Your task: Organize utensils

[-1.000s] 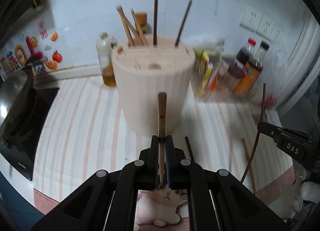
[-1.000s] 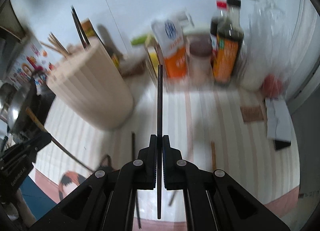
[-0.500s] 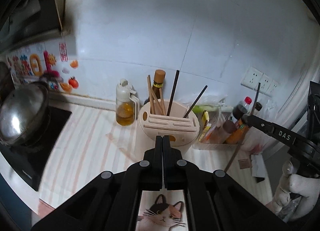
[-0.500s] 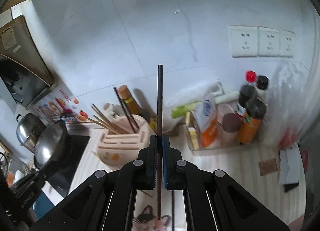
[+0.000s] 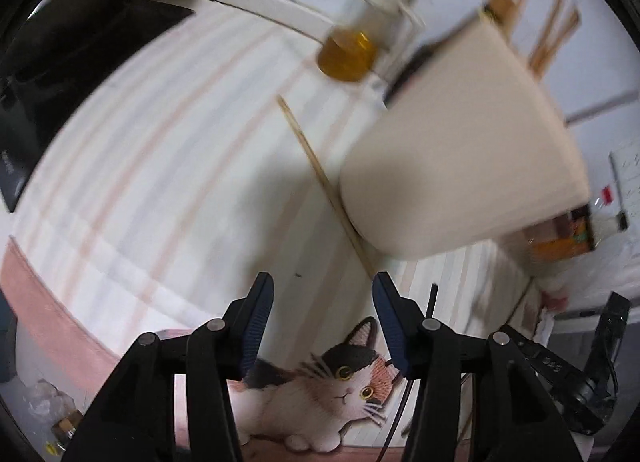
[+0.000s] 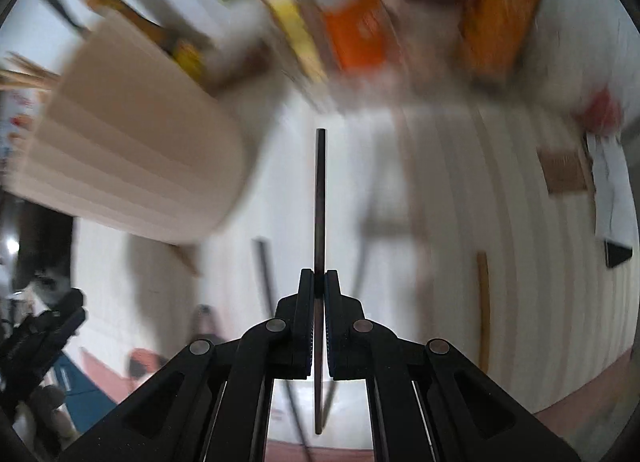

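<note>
My left gripper [image 5: 322, 292] is open and empty, low over the striped mat. A light wooden chopstick [image 5: 320, 177] lies on the mat just ahead of it, running under the cream utensil holder [image 5: 460, 149], which holds several chopsticks. My right gripper [image 6: 319, 282] is shut on a dark chopstick [image 6: 320, 197] that points forward. The holder [image 6: 132, 149] is at its left. A dark chopstick [image 6: 266, 274] and a wooden one [image 6: 484, 302] lie on the mat near it.
An oil bottle [image 5: 360, 41] stands behind the holder, a black cooktop [image 5: 60, 61] is at the left. A rack of sauce bottles and packets [image 6: 400, 21] lines the wall. The mat has a cat picture [image 5: 340, 382] at its front edge. Both views are blurred.
My left gripper has opened and let go of its wooden chopstick, and both grippers have dropped from high above the counter to just over the mat. My right gripper still holds the dark chopstick.
</note>
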The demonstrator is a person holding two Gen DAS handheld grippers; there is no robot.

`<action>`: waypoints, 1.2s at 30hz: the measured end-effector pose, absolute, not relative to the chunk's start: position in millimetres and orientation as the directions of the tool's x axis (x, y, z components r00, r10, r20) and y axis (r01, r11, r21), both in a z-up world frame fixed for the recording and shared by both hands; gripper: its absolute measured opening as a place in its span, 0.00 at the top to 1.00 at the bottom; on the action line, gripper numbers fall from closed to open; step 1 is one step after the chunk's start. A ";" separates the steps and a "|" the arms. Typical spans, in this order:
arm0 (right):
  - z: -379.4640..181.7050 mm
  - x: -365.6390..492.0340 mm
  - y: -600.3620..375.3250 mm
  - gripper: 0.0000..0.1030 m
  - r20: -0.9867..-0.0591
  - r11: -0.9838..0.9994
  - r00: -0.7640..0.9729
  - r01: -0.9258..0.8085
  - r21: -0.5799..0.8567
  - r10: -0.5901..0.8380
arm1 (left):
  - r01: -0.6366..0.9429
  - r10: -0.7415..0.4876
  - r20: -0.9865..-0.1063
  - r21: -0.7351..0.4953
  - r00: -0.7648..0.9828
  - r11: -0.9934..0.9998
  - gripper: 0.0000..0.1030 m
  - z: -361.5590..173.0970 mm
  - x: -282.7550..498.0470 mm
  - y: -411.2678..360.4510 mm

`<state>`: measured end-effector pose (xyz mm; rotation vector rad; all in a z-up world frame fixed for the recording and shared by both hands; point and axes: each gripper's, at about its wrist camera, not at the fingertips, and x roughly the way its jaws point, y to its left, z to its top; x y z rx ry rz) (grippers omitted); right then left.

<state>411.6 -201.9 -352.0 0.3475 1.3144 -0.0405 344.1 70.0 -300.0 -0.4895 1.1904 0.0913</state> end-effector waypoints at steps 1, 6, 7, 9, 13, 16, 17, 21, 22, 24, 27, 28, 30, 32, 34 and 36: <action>-358.3 413.0 -203.4 0.96 -0.957 0.949 0.245 0.230 0.213 0.156 | -0.312 -0.182 -0.910 -0.307 0.371 0.899 0.53 -304.8 349.2 61.1; -384.0 420.0 -211.9 0.96 -0.978 0.956 0.183 0.256 0.143 0.098 | -0.262 -0.131 -0.936 -0.223 0.327 0.939 0.53 -336.6 373.7 16.1; -385.8 421.4 -212.5 0.96 -0.980 0.957 0.178 0.257 0.134 0.090 | -0.255 -0.118 -0.941 -0.204 0.316 0.945 0.53 -343.8 377.8 9.1; -390.1 423.8 -213.7 0.96 -0.983 0.960 0.168 0.257 0.113 0.071 | -0.248 -0.101 -0.949 -0.179 0.298 0.952 0.53 -357.4 382.0 -1.0; -395.0 427.0 -216.8 0.96 -0.986 0.960 0.160 0.265 0.091 0.049 | -0.259 -0.064 -0.959 -0.138 0.275 0.956 0.53 -375.8 384.0 -9.5; -396.7 427.7 -217.2 0.96 -0.987 0.961 0.158 0.266 0.078 0.037 | -0.252 -0.018 -0.954 -0.097 0.298 0.963 0.53 -378.5 384.8 -15.3; -397.5 427.3 -216.8 0.96 -0.987 0.962 0.157 0.264 0.072 0.030 | -0.246 -0.002 -0.955 -0.078 0.296 0.966 0.54 -380.6 386.1 -18.3; -400.8 425.2 -220.3 0.96 -0.989 0.962 0.146 0.266 0.056 0.017 | -0.221 0.080 -0.945 0.009 0.318 0.975 0.76 -383.5 386.5 -24.1; -402.4 424.5 -220.0 0.96 -0.989 0.963 0.145 0.266 0.054 0.016 | -0.215 0.076 -0.942 0.005 0.327 0.977 0.91 -383.6 384.9 -22.8; -405.5 422.2 -221.3 0.96 -0.990 0.964 0.141 0.260 0.047 0.011 | -0.205 0.071 -0.941 0.002 0.332 0.979 0.93 -383.7 381.0 -17.7; -410.0 418.3 -219.3 0.96 -0.991 0.969 0.135 0.246 0.039 0.005 | -0.191 0.063 -0.942 -0.001 0.331 0.982 0.96 -384.2 372.9 -6.4; -412.3 416.0 -217.6 0.96 -0.991 0.970 0.134 0.242 0.038 0.005 | -0.187 0.059 -0.942 -0.003 0.330 0.982 0.97 -384.3 370.3 -1.9; -415.4 420.2 -210.2 0.96 -0.991 0.974 0.134 0.226 0.037 0.007 | -0.174 0.065 -0.944 0.009 0.323 0.985 0.97 -381.7 358.3 10.4; -415.6 414.3 -208.6 0.96 -0.991 0.976 0.134 0.213 0.040 0.012 | -0.163 0.051 -0.952 0.001 0.303 0.987 0.98 -380.9 342.2 22.1; -416.4 407.1 -206.0 0.96 -0.991 0.979 0.131 0.196 0.052 0.026 | -0.147 0.036 -0.962 -0.005 0.270 0.989 0.98 -376.2 326.1 27.5; -417.5 398.5 -202.6 0.96 -0.991 0.983 0.125 0.175 0.063 0.041 | -0.126 -0.001 -0.975 -0.030 0.222 0.992 0.98 -376.7 302.1 34.9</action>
